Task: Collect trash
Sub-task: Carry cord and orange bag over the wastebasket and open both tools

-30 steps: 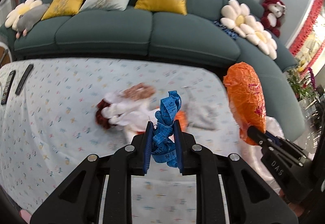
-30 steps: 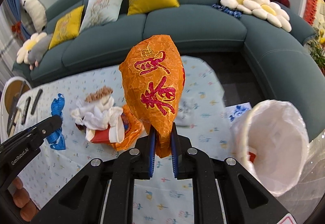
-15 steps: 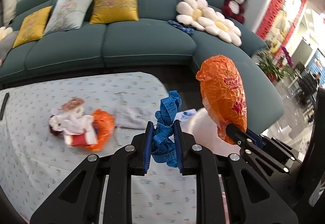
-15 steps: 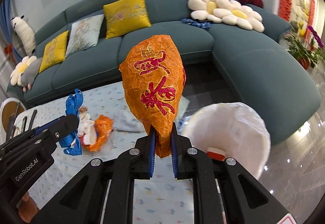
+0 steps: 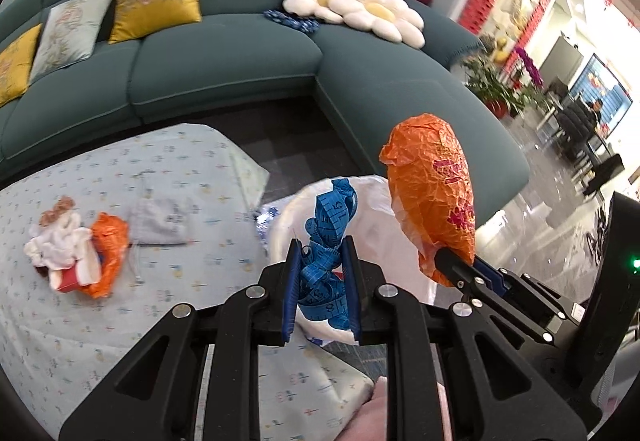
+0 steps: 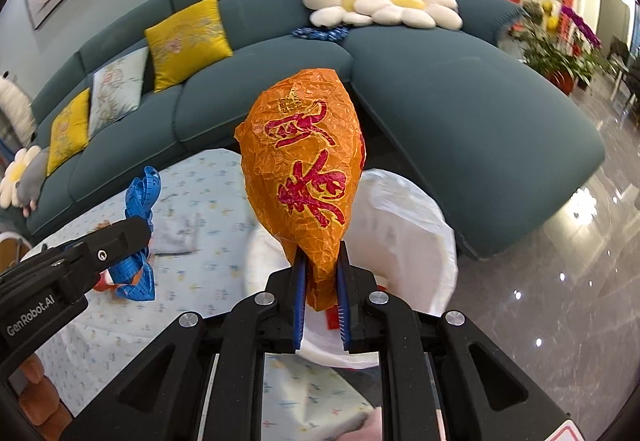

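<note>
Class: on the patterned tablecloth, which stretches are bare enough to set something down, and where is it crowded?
Bare cloth lies on the tablecloth in front of the trash pile, and behind the grey pouch toward the sofa. It is crowded at that pile and pouch, and around the white bin bag, where both hand-held grippers hold the blue tape measure and orange wrapper.

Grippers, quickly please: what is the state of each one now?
Left gripper: closed on the blue measuring tape.
Right gripper: closed on the orange bag.

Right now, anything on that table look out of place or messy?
Yes: a jumbled pile of white tissue, a red paper cup and crumpled orange wrapper lies on the floral tablecloth, beside a limp grey cloth pouch. Nothing spilled.
</note>
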`<state>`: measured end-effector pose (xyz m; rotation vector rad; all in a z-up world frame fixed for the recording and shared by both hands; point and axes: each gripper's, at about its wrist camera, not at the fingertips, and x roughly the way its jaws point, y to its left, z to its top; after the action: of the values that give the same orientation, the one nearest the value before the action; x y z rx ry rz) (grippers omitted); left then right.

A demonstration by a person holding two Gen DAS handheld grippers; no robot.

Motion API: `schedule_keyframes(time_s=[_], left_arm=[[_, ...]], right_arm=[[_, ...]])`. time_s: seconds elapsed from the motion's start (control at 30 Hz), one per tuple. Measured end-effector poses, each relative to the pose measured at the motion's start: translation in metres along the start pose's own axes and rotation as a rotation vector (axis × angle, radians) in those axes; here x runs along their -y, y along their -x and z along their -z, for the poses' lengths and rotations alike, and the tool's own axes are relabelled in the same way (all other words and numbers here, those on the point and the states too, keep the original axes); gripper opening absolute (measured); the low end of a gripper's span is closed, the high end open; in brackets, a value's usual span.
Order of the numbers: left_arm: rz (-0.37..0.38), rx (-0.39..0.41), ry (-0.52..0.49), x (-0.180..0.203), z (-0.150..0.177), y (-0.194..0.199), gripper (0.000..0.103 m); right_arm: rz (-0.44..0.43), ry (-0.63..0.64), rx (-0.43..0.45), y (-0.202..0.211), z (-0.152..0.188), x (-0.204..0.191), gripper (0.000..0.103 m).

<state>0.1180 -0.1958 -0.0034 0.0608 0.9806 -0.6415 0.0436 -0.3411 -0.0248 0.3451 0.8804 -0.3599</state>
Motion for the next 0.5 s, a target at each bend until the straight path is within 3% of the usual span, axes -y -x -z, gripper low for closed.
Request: schedule_keyframes(time_s=[0.3,0.4,0.5], left_arm=[[0.016,-0.072,-0.021,0.030,0.000,-0.040,0.022],[0.003,-0.082,-0.006,0.033,-0.003,-0.046,0.036],[-0.009,-0.069,-0.007,0.034,-0.004,-0.046,0.042]], right_arm=[[0.025,-0.049,-0.049,-0.028,0.009,0.035,0.014],[0.036,-0.071,-0.055,-0.034,0.009,0.040,0.027],[0.034,-0.083,-0.052,-0.037,0.008,0.042,0.033]])
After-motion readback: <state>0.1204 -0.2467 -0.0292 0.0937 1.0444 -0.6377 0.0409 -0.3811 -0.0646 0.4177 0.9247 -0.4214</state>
